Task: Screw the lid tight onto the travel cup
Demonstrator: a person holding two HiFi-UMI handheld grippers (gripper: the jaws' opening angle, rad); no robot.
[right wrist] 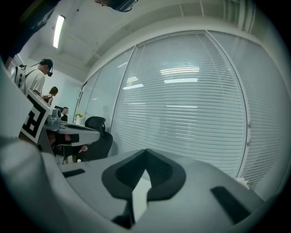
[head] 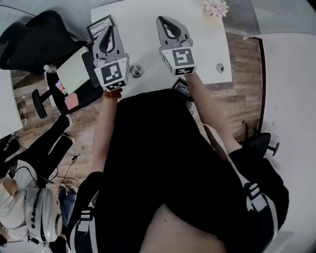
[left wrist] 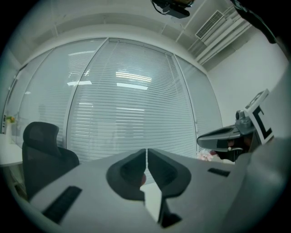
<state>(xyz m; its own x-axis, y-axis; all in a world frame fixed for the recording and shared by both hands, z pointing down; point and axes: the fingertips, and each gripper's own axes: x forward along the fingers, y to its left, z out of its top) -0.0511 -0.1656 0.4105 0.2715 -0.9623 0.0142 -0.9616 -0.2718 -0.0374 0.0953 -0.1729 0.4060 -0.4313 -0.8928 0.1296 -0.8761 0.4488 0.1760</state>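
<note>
In the head view a small round metal travel cup [head: 135,70] stands near the front edge of the white table [head: 148,15], seen from above, between my two grippers. A small round grey piece [head: 219,67], perhaps the lid, lies near the table's right front corner. My left gripper [head: 110,28] is held above the table's left part, jaws shut with nothing between them [left wrist: 146,151]. My right gripper [head: 163,20] is held over the table's middle, also shut and empty [right wrist: 145,151]. Both point level toward a wall of window blinds, so neither gripper view shows the cup.
Pink flowers [head: 216,7] stand at the table's far right. A framed picture [head: 100,25] and a notebook [head: 74,74] lie at the left edge. A black office chair [head: 34,34] stands to the left. A dark phone-like thing [head: 181,88] is at the front edge. People stand far off [right wrist: 38,77].
</note>
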